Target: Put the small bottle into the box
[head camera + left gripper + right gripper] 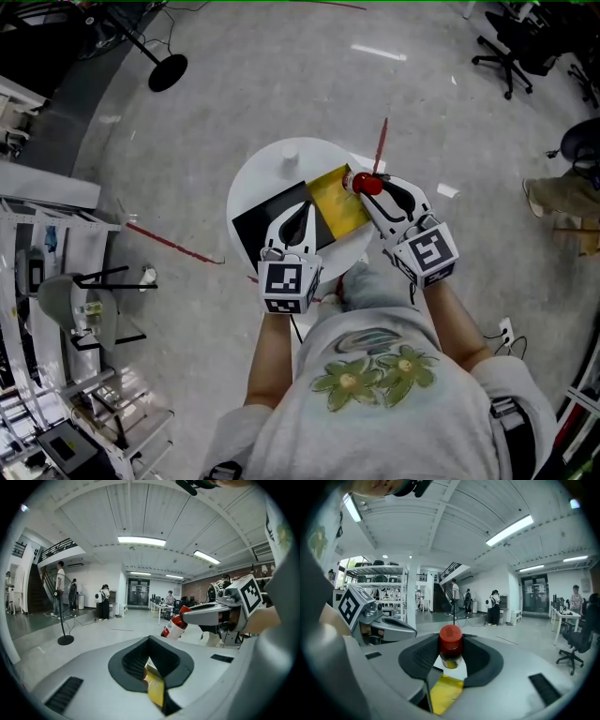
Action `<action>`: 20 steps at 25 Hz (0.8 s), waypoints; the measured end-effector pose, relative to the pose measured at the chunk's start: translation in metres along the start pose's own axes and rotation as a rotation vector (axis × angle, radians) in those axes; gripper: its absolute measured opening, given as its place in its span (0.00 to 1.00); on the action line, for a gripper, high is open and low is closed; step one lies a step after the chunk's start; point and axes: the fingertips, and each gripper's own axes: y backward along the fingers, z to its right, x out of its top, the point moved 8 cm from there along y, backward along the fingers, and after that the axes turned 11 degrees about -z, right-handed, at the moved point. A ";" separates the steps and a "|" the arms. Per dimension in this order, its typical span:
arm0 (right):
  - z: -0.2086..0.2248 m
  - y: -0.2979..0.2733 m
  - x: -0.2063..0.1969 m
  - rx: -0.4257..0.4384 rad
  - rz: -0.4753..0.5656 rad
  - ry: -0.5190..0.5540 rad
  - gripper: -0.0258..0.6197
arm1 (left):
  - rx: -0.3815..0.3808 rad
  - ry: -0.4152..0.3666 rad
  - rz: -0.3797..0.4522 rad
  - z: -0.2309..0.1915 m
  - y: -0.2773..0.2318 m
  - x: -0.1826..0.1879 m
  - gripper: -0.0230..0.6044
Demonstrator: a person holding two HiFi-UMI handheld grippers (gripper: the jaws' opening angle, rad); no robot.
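Shirt (375, 403) nearest in my head view; beyond, left gripper (304, 210) pinches the yellow box (339, 201), right gripper (368, 186) holds the small bottle (365, 184) at its far edge; left gripper view: jaws closed on box flap; right gripper view: jaws clamp the bottle.

Shirt (403, 431): grey, short-sleeved; two green flowers (375, 375) with yellow centres were printed on the chest. Left gripper (302, 212), ahead of the shirt's left sleeve: white shell, black ribbed jaw lining, dark slots (65, 693) in the shell. Left cube (290, 286): white, bore black square markers. Right gripper (367, 195), ahead of the right sleeve: was of the same build. Right cube (430, 251): was marked likewise.
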 end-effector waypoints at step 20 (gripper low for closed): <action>0.026 -0.050 -0.015 0.177 -0.114 0.092 0.27 | 0.100 0.074 -0.027 -0.012 -0.027 0.004 0.04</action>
